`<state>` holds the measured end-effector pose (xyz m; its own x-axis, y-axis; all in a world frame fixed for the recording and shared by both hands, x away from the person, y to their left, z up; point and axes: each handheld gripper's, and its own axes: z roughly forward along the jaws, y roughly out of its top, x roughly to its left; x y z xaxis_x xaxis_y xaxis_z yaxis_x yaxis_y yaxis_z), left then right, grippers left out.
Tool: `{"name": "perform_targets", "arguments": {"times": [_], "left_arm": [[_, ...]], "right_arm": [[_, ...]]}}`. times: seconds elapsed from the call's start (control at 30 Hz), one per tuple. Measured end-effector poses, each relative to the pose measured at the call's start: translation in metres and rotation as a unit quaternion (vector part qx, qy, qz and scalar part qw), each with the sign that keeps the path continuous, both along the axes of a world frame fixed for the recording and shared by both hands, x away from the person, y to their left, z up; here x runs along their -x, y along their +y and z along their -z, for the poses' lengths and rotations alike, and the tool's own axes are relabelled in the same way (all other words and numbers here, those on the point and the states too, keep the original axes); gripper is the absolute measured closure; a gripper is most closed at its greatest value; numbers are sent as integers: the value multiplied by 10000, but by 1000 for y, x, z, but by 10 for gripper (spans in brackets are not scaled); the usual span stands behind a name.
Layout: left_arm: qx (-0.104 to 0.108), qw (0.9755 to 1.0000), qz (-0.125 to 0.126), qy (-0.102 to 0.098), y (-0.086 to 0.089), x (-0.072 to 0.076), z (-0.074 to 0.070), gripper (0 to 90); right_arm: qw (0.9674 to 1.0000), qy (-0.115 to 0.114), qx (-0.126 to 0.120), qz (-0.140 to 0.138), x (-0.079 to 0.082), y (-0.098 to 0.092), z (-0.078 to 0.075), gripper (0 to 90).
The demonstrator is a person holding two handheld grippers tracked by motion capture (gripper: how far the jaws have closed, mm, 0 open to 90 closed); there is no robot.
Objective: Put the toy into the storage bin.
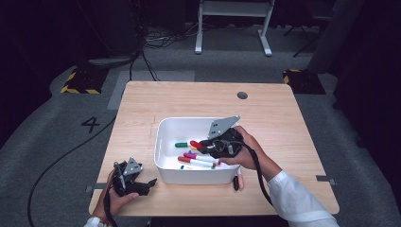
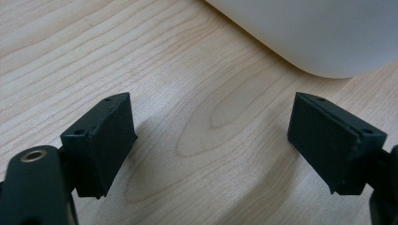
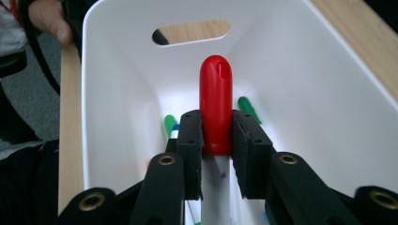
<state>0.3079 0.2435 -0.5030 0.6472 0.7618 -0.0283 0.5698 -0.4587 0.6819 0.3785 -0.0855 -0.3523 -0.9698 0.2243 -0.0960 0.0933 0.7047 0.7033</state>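
Right tongs [image 3: 217,136] clamp red-capped marker [image 3: 216,101] over white bin [image 3: 108,93], release next; left tongs [image 2: 211,136] open on bench [image 2: 197,93].

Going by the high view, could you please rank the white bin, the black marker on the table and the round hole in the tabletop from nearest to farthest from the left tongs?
From the left tongs, at the table's near left corner:
1. White bin, just right of them.
2. Black marker, lying past the bin's near right corner.
3. Round hole, near the table's far edge.

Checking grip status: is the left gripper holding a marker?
No, the left gripper is open, with only bare table between its jaws.
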Motion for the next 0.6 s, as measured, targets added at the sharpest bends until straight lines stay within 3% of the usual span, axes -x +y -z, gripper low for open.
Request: {"name": "perform_targets", "arguments": {"times": [0.4,0.6], "left_arm": [[-3,10000,0,-3,0,0,0,153],[-5,10000,-2,-7,0,0,0,153]], "right_arm": [[9978,267,567,-223,8,16,8,749],[9974,277,617,-262,10,22,9,743]]}}
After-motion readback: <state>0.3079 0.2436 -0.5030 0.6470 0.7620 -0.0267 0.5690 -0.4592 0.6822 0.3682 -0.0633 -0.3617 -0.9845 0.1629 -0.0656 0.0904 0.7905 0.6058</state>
